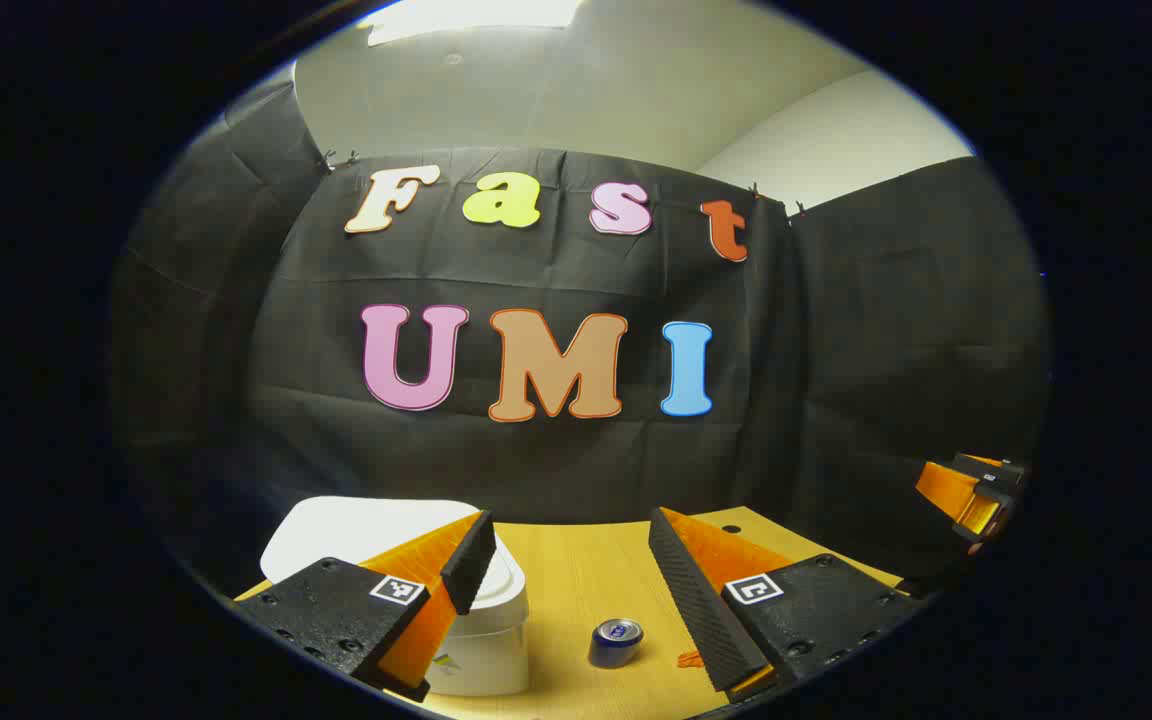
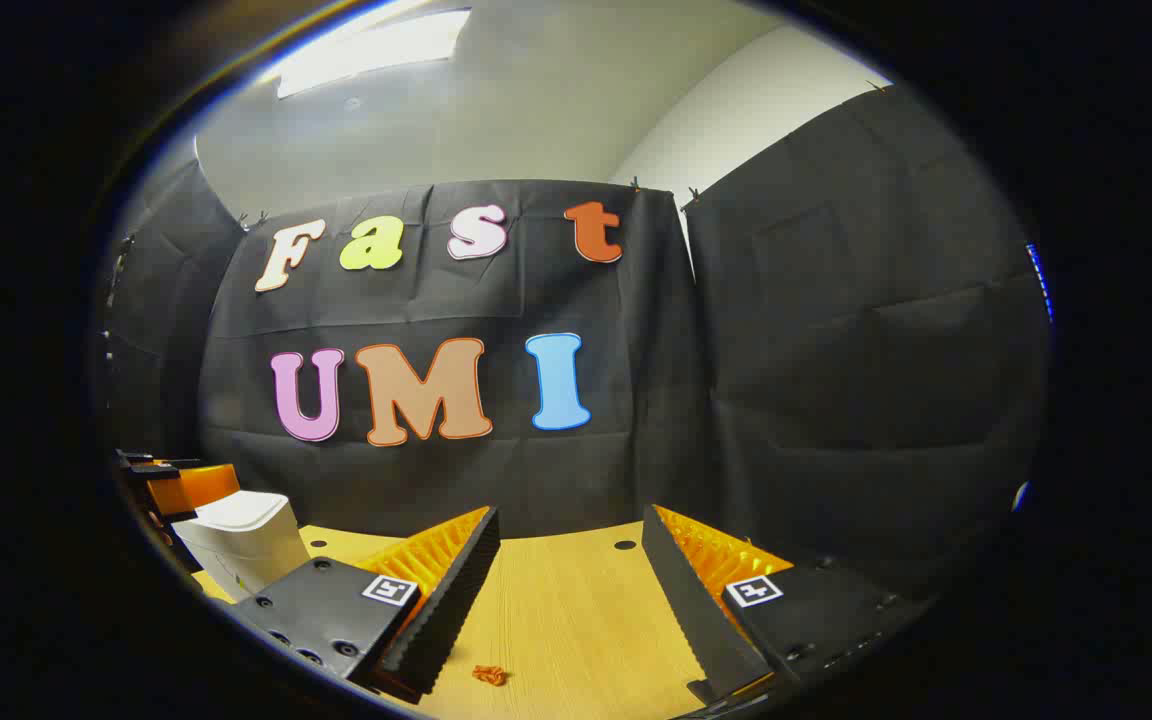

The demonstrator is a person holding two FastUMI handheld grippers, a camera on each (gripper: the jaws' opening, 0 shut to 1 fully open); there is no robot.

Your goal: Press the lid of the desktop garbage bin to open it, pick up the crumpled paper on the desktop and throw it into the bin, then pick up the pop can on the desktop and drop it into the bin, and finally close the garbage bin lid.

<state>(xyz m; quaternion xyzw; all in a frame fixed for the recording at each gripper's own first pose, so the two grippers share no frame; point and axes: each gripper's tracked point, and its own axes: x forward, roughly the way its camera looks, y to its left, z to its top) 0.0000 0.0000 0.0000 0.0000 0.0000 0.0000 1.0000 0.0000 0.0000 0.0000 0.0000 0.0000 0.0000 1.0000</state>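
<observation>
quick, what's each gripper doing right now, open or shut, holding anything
Left gripper: open, holding nothing, above the table with the bin and can ahead.
Right gripper: open, holding nothing, over the table.

We see left gripper (image 1: 570, 575) and right gripper (image 2: 568, 585) both raised, level, jaws spread wide, nothing held between them.

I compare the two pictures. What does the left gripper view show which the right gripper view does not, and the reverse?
Left gripper view: the pop can standing on the table, and the right gripper far off at the right edge.
Right gripper view: the left gripper at the left edge, by the bin.
Both: the white bin, the wooden table and the orange crumpled paper, partly behind a finger in the left gripper view.
</observation>
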